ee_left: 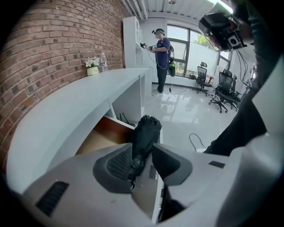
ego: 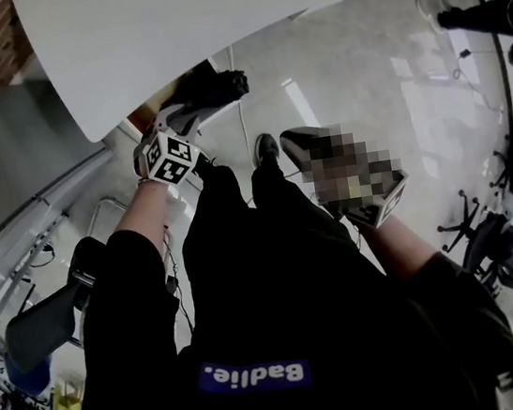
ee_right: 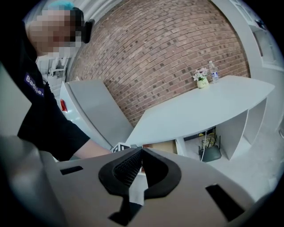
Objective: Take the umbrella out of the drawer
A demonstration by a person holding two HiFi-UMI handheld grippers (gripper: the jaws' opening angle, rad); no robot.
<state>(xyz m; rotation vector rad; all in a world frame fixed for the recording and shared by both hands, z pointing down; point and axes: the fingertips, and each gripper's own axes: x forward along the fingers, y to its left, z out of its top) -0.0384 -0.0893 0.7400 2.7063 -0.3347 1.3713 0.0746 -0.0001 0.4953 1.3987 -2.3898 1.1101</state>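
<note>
A black folded umbrella (ee_left: 144, 137) sticks up from the open drawer (ee_left: 103, 136) under the white counter (ee_left: 75, 106). My left gripper (ee_left: 143, 160) is open, and the umbrella's lower part stands between its jaws, close against the left pad (ee_left: 116, 164), with a gap on the right side. In the head view the left gripper (ego: 185, 116) reaches in under the counter's edge (ego: 212, 25), with the umbrella (ego: 217, 89) just beyond it. My right gripper (ee_right: 142, 150) is shut on nothing and hangs in the air near my right side (ego: 290, 140).
A brick wall (ee_left: 49, 53) runs behind the counter, which bears a small flower pot (ee_left: 92, 67) and a bottle (ee_left: 103, 62). Another person (ee_left: 160, 57) stands farther along the room. Office chairs (ee_left: 222, 91) and a floor cable (ee_left: 197, 142) are on the right. A black chair (ego: 51, 323) is by my left.
</note>
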